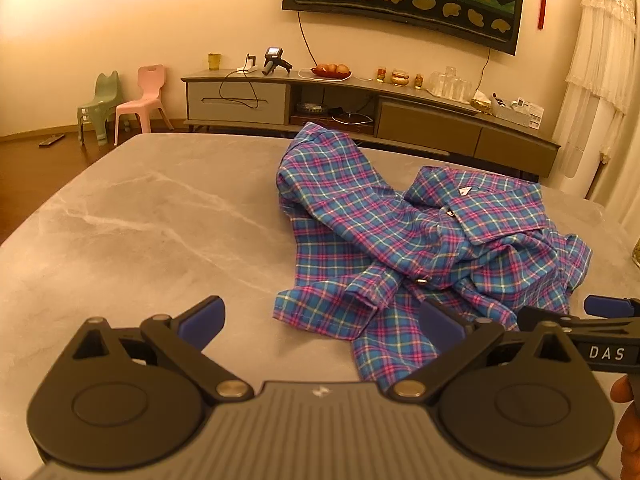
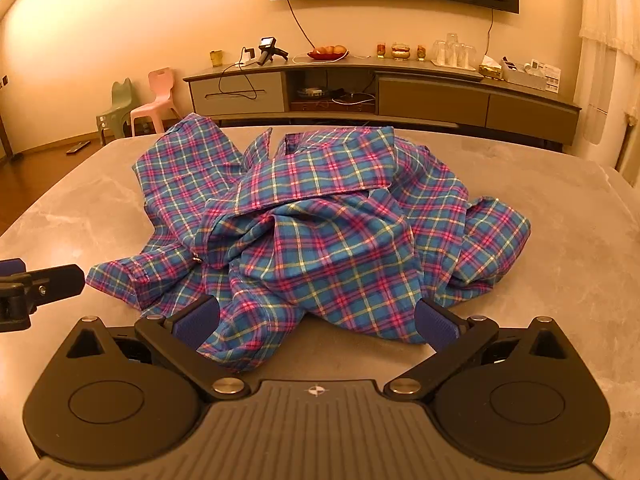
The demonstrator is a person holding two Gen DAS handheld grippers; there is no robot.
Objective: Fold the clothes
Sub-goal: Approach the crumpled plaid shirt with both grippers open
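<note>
A blue and pink plaid shirt (image 2: 320, 236) lies crumpled in a loose heap on the grey marbled table (image 1: 132, 216), unfolded, its collar (image 1: 476, 200) turned up toward the far side and one cuffed sleeve (image 1: 360, 292) flopped out at the near left of the pile; the heap sits toward the right half of the table as the left camera sees it, and squarely ahead of the right one. The left gripper (image 1: 320, 320) hangs low over the near edge of the table with its blue-padded fingers (image 1: 204, 320) spread wide and released, gripping nothing, the right-hand pad just at the hem of the cloth; the right gripper (image 2: 318, 322) is likewise splayed apart, empty, with the near folds of the shirt lying between its fingers (image 2: 436, 326), though whether the pads touch the fabric I cannot tell. Part of a hand (image 1: 628, 420) shows at the edge of the left view. Behind the table stands a long low TV cabinet (image 2: 400, 92) cluttered with small things, and two little plastic chairs, one green (image 1: 98, 104), one pink (image 1: 144, 98), wait by the wall.
</note>
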